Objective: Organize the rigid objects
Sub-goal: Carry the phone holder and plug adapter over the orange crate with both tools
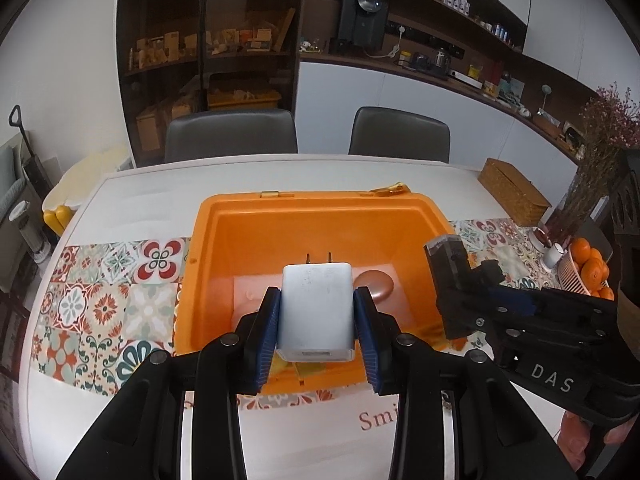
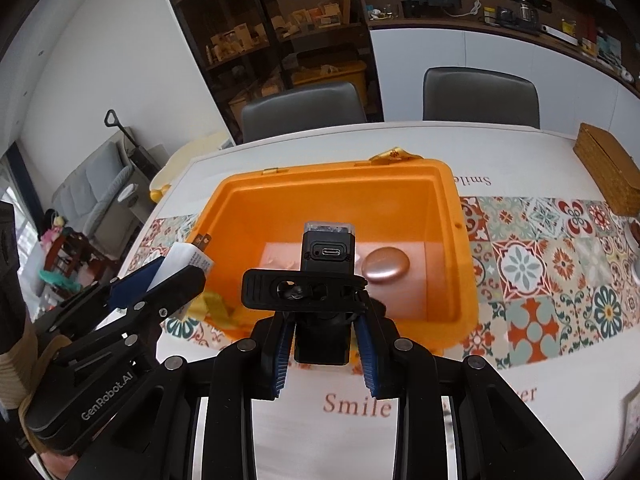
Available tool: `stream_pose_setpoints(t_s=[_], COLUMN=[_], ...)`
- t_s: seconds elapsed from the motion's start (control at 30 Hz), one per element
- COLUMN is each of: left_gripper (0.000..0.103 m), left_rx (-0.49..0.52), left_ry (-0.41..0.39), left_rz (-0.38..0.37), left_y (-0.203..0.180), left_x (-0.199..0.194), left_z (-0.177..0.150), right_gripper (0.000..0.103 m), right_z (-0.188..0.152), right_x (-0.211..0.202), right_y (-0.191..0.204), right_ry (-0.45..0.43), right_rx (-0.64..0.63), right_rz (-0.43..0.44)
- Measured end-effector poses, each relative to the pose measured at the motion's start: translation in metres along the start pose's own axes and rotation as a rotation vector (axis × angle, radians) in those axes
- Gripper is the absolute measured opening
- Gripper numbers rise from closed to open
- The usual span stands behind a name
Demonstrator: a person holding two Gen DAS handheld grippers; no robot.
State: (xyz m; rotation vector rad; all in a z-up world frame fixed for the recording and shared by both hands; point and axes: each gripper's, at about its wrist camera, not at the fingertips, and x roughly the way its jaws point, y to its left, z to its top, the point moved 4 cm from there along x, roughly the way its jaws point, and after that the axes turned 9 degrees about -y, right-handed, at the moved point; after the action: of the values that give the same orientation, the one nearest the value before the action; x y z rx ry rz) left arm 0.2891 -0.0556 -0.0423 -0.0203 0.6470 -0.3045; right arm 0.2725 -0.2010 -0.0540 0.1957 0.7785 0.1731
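An open orange plastic bin [image 1: 224, 216] [image 2: 452, 200] stands on the table. A rose-gold oval case [image 1: 374, 285] [image 2: 387, 266] lies on its floor. My left gripper [image 1: 317, 320] is shut on a white wall charger [image 1: 316, 312], prongs pointing away, held above the bin's near side; it also shows in the right wrist view [image 2: 188, 264]. My right gripper [image 2: 322, 344] is shut on a black clip-on device with a USB-C port [image 2: 328, 252], held over the bin's near rim; it shows at the right of the left wrist view [image 1: 448, 276].
A patterned tile runner [image 1: 108, 292] [image 2: 552, 280] crosses the white table. A woven box [image 1: 514, 192] [image 2: 608, 178], a vase of dried flowers [image 1: 592, 176] and a basket of oranges [image 1: 588, 268] stand at the right. Two grey chairs [image 1: 230, 132] stand behind the table.
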Motion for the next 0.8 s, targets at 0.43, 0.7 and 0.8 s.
stream_pose_setpoints(t_s=[0.43, 0.7, 0.8], left_gripper=[0.037, 0.037, 0.037], left_rx=[-0.022, -0.009, -0.010], left_ry=[0.126, 0.222, 0.239], left_rz=[0.007, 0.010, 0.009], left_y=[0.009, 0.008, 0.008], left_x=[0.060, 0.086, 0.090], left_z=[-0.003, -0.020, -0.025], right_gripper=[0.030, 0.030, 0.030], right_z=[0.010, 0.001, -0.007], right_x=[0.054, 0.087, 0.093], right_y=[-0.015, -0.023, -0.026], right_ry=[0.096, 0.203, 0.240], right_rx=[0.005, 0.005, 0.010], right_rz=[-0.007, -0.031, -0.037])
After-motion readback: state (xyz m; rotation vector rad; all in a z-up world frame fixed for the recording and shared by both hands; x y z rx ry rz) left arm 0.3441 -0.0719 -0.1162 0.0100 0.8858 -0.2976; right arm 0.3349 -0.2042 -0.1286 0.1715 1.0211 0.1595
